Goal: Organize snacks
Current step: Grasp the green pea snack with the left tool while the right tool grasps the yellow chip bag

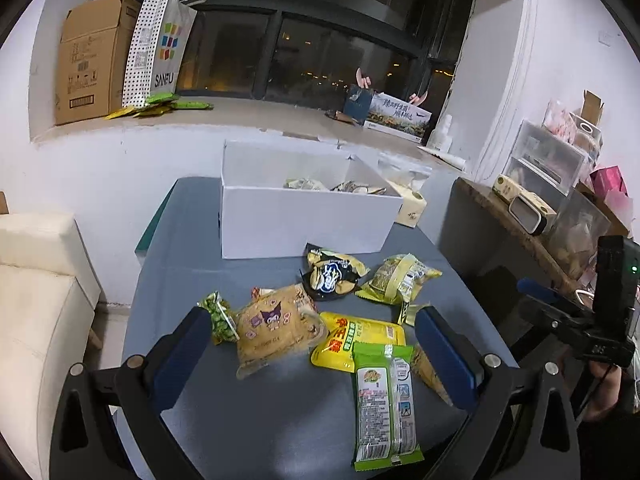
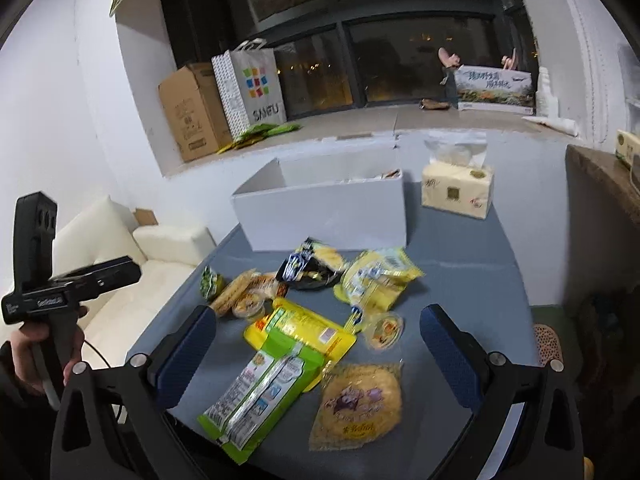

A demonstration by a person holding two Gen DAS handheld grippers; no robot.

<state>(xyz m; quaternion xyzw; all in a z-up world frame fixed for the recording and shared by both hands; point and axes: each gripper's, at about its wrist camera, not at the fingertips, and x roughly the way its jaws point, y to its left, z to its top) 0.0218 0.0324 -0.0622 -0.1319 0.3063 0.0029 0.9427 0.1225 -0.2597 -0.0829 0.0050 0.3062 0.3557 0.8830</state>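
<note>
Several snack packs lie on the grey table: a tan pastry pack, a green pea bag, a yellow pack, a green-edged wafer pack, a black-and-yellow bag and a yellow-green bag. Behind them stands a white box with a few snacks inside. My left gripper hovers open over the pastry and yellow packs, holding nothing. My right gripper is open above the wafer pack, a round jelly cup and a yellow cake pack.
A tissue pack sits right of the white box. A cream sofa stands left of the table. A cardboard box and paper bag rest on the window sill. A cluttered wooden shelf is at right.
</note>
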